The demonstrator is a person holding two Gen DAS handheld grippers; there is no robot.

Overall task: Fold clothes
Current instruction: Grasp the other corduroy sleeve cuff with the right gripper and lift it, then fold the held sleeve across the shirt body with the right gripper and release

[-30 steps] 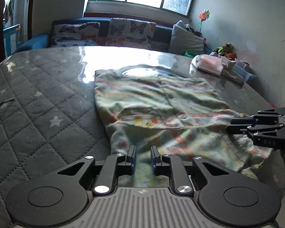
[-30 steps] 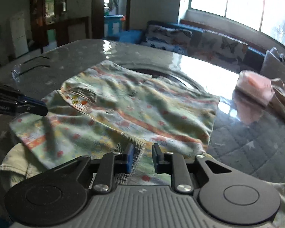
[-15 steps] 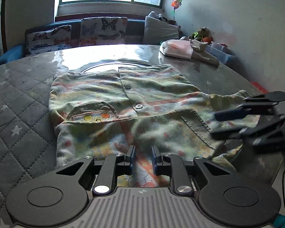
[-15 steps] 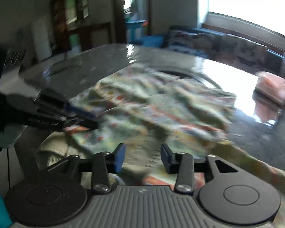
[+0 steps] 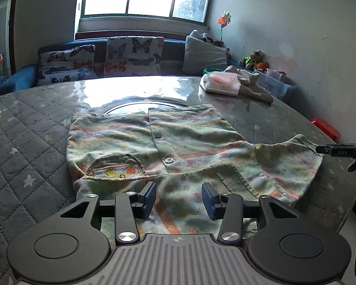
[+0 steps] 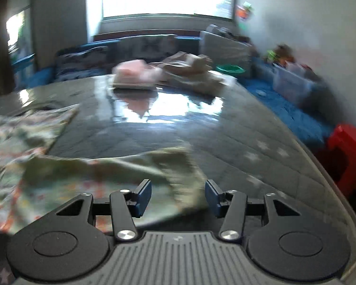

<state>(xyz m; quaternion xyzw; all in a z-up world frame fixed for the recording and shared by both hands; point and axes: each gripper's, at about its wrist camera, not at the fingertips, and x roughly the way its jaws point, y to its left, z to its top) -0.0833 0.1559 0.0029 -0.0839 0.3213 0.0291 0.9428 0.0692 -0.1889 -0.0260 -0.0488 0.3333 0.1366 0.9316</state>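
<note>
The shirt (image 5: 168,152) lies spread flat near the table's (image 5: 30,142) near edge, one sleeve (image 6: 121,173) stretched toward the right edge, while the left gripper (image 5: 178,196) and right gripper (image 6: 178,196) both hang wide open over its near hem, gripping nothing.

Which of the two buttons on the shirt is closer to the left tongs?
The lighter button, just right of the fruit-print pocket. The darker button sits farther up the shirt, away from the left tongs.
</note>
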